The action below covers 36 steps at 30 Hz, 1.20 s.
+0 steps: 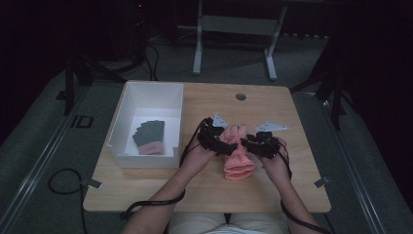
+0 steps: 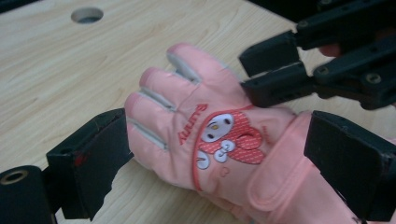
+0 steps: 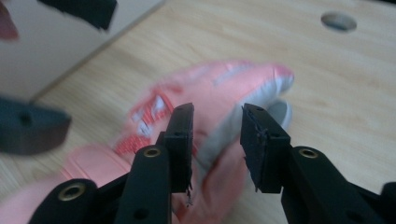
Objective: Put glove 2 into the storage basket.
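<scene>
Between my right gripper's (image 3: 217,149) part-closed jaws: thumb-side edge of pink padded glove (image 2: 219,140), not pinched | left gripper (image 2: 219,172): jaws wide astride its cuff | glove flat mid-table (image 1: 204,190), beside white bin (image 1: 122,126) | soft, light, squashy; I'd pinch cuff.

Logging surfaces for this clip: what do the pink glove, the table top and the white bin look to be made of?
Pink glove: padded fabric, likely a smooth matte synthetic shell, judging by its stitched seams, grey finger panels and printed cartoon patch. Table top: light wood or wood-look laminate, with visible grain and a low sheen; which one is unclear. White bin: probably rigid plastic, with smooth, thin, uniform matte walls.
</scene>
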Each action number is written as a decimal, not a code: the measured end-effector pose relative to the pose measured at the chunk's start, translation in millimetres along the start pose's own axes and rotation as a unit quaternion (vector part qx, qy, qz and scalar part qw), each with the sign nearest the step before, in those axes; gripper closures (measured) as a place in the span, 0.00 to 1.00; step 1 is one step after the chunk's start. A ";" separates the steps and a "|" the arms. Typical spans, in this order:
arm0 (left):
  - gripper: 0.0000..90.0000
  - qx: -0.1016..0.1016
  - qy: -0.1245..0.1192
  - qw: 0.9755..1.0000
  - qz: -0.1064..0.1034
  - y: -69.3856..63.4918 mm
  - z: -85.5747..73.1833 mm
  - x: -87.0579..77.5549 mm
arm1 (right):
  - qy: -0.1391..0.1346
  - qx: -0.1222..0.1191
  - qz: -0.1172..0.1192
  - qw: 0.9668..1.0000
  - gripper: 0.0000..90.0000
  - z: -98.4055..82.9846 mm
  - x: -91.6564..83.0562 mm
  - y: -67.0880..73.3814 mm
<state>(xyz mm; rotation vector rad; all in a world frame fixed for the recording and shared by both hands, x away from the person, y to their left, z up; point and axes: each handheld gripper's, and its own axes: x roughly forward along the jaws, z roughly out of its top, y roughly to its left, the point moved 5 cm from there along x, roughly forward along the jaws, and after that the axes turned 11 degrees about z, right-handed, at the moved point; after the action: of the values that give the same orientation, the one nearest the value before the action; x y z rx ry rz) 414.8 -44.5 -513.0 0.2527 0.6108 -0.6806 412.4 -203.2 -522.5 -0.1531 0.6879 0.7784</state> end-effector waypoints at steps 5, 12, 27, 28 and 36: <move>0.08 -0.015 0.047 0.999 0.004 4.8 -13.1 13.4 | 0.024 0.008 0.001 1.000 0.60 -18.6 3.6 -9.1; 0.14 -0.083 0.079 0.993 -0.033 15.4 -29.3 32.9 | 0.046 0.005 0.000 0.999 0.57 -29.7 3.1 -21.1; 0.48 -0.145 0.134 0.969 -0.149 16.2 -50.6 65.9 | 0.067 0.078 0.073 0.992 0.56 -33.9 21.4 -28.0; 0.53 -0.144 0.133 0.969 -0.152 16.1 -50.8 66.4 | 0.065 0.087 0.084 0.991 0.59 -34.6 22.8 -28.8; 0.81 -0.104 0.131 0.977 -0.134 9.8 -43.9 60.1 | 0.071 0.083 0.097 0.989 0.74 -32.1 24.4 -23.3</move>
<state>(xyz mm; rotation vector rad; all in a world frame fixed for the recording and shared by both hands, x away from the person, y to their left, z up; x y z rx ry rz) 438.6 -49.9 -584.0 0.0629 0.9738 -0.8429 424.3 -217.2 -565.2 0.0109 0.9093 0.8986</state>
